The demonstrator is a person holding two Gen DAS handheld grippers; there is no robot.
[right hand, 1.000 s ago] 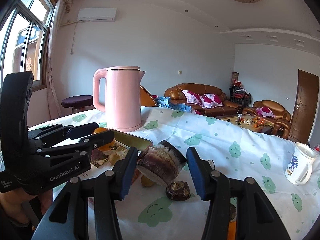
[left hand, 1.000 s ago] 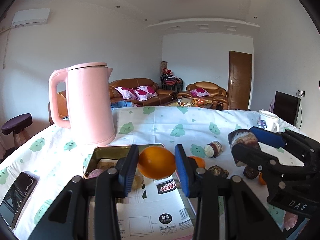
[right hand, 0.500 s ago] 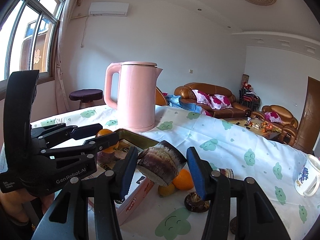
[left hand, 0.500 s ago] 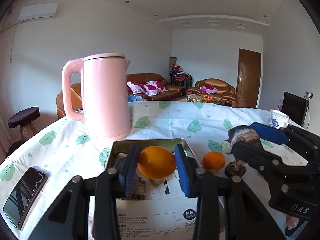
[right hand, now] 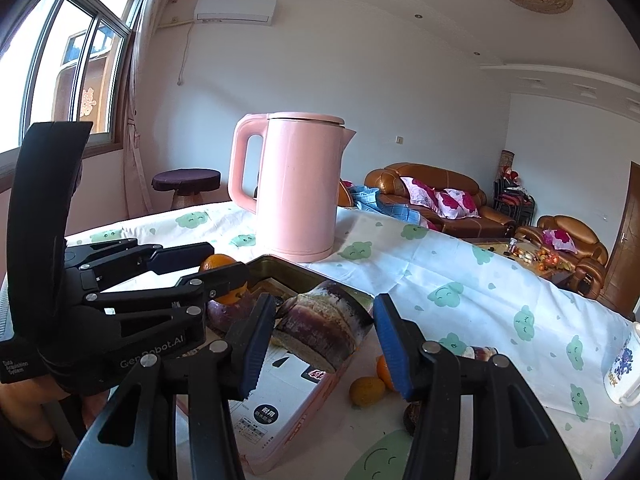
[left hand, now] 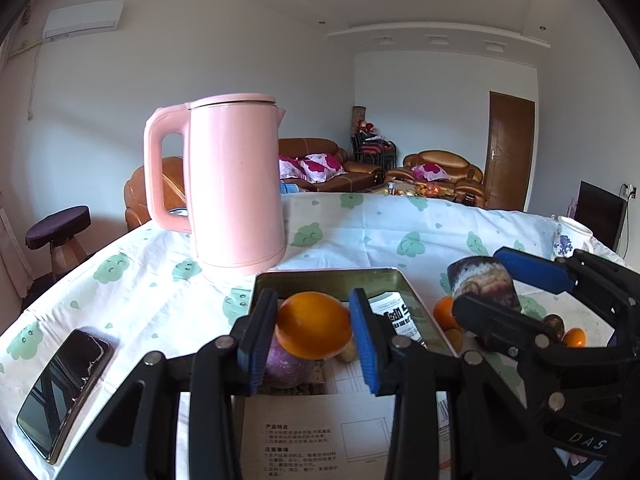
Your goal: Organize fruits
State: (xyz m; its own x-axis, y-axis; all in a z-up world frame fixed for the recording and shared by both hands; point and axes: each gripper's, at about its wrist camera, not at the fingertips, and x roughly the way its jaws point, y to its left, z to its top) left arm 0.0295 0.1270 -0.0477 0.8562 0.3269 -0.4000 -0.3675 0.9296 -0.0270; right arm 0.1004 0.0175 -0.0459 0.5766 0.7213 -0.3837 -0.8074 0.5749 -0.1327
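Note:
My left gripper (left hand: pixel 314 332) is shut on an orange (left hand: pixel 314 326), held just over the near end of a metal tin (left hand: pixel 332 278) that sits in a pink box. A purple fruit (left hand: pixel 284 364) lies in the tin right under the orange. My right gripper (right hand: pixel 324 332) is shut on a brown banded chunk (right hand: pixel 320 328), hanging above the box's right edge (right hand: pixel 288 400). The left wrist view shows that chunk (left hand: pixel 484 284) to the right of the tin. The right wrist view shows my left gripper (right hand: pixel 216 266) and its orange (right hand: pixel 222 264) at the left.
A pink kettle (left hand: pixel 236 184) stands just behind the tin. A phone (left hand: pixel 64 384) lies at the near left. Loose small oranges (right hand: pixel 366 390) and dark round fruits lie on the cloth right of the box. A white mug (right hand: pixel 622 364) stands far right.
Both grippers have moved leftward and forward with their loads. The orange now hangs over the tin above the purple fruit, and the kettle looms nearer.

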